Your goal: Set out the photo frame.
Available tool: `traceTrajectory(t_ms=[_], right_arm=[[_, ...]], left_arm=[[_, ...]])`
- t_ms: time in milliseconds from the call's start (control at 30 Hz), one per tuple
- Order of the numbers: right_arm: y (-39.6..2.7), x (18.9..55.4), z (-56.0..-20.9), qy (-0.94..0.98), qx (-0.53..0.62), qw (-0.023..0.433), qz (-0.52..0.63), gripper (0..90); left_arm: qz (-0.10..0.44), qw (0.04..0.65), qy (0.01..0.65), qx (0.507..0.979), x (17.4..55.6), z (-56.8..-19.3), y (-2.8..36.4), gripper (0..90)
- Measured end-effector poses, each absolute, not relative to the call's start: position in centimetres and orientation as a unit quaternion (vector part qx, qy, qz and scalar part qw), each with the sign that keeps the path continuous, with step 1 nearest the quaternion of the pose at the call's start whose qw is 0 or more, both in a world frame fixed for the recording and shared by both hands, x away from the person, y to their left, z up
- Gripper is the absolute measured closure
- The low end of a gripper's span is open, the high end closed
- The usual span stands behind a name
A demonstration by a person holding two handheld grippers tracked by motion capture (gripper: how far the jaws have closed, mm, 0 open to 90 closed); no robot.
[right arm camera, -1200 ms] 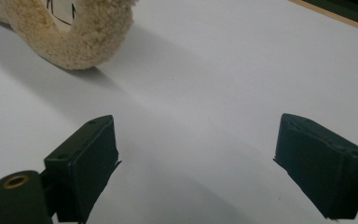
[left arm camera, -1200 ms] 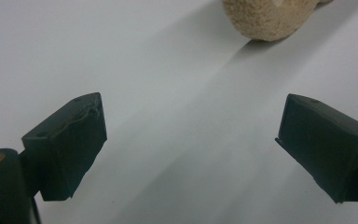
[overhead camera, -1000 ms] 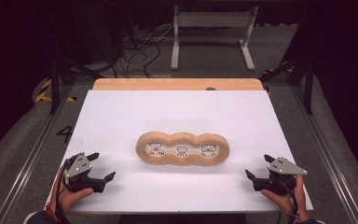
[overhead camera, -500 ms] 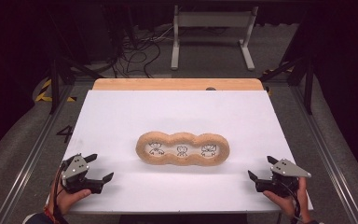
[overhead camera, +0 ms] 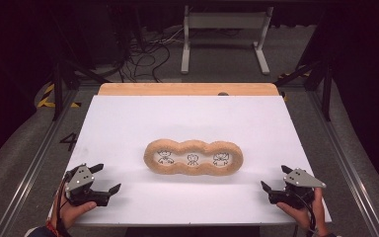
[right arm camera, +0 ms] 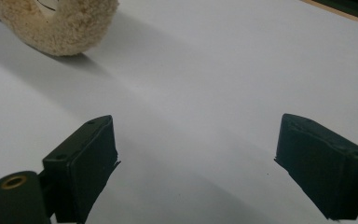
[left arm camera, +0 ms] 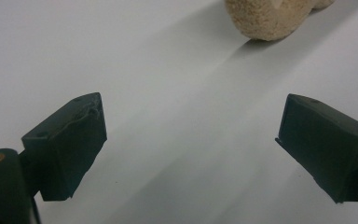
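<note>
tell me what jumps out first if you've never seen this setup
The tan fluffy three-ring piece lying in the middle of the white table, with a small cartoon figure showing in each ring. Then the two black grippers near the front edge, the left gripper and the right gripper, both open and apart from it.

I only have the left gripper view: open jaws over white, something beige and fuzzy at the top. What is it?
Observer: A fuzzy tan three-lobed ring lying flat on the white table; each opening shows a small cartoon figure.
Operator: Where's the other hand-held gripper?
Observer: The right hand-held gripper is by the table's near right corner, jaws open, empty.
Operator: Anything touching the ring?
Observer: No; the left hand-held gripper and the right one flank it, both apart.
</note>
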State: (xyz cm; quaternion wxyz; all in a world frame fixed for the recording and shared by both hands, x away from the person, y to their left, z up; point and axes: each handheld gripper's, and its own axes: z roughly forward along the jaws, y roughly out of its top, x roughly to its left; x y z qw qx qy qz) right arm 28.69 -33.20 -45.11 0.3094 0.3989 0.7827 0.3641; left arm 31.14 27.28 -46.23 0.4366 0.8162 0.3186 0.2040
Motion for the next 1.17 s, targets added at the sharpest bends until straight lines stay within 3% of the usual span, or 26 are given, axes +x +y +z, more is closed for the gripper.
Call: traceTrajectory(t_ms=[1167], right_arm=[[-33.52,28.47,-45.08,0.780,0.403,0.315,0.361,11.0]], left_arm=[[0.200,0.430,0.318,0.821,31.92,-46.24,26.68,8.1]])
